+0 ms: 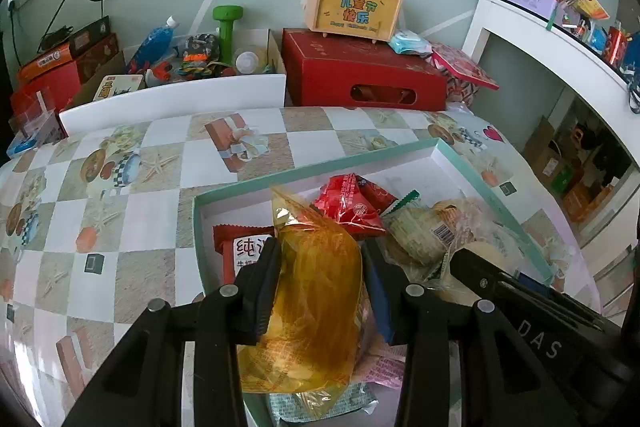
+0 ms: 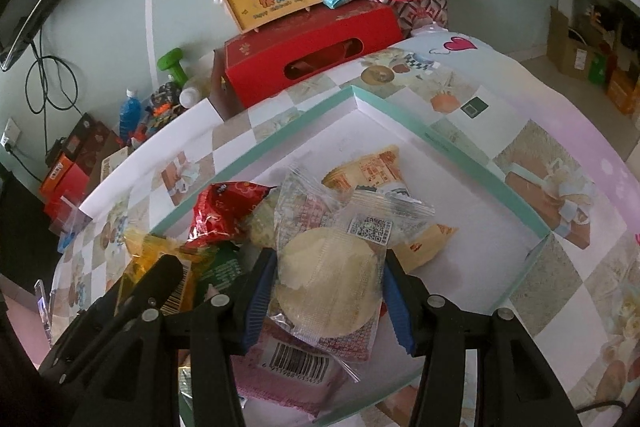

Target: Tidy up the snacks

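Observation:
A shallow white tray with a teal rim [image 1: 320, 171] [image 2: 440, 143] lies on the checked tablecloth and holds several snack packets. My left gripper [image 1: 320, 291] is shut on an orange see-through packet [image 1: 316, 267], just above the tray's near left part. My right gripper [image 2: 328, 301] is shut on a clear packet with a round pale cracker [image 2: 328, 279], above a pink barcoded packet [image 2: 288, 371]. A red packet [image 1: 352, 207] [image 2: 224, 211] lies mid-tray. The two grippers are close side by side over the tray.
Behind the tray stand a red box [image 1: 360, 75] with a wooden handled box [image 1: 352, 7] on top, and a white box [image 1: 180, 95] full of clutter with a green dumbbell [image 1: 228, 27]. A white shelf [image 1: 540, 39] rises at the right.

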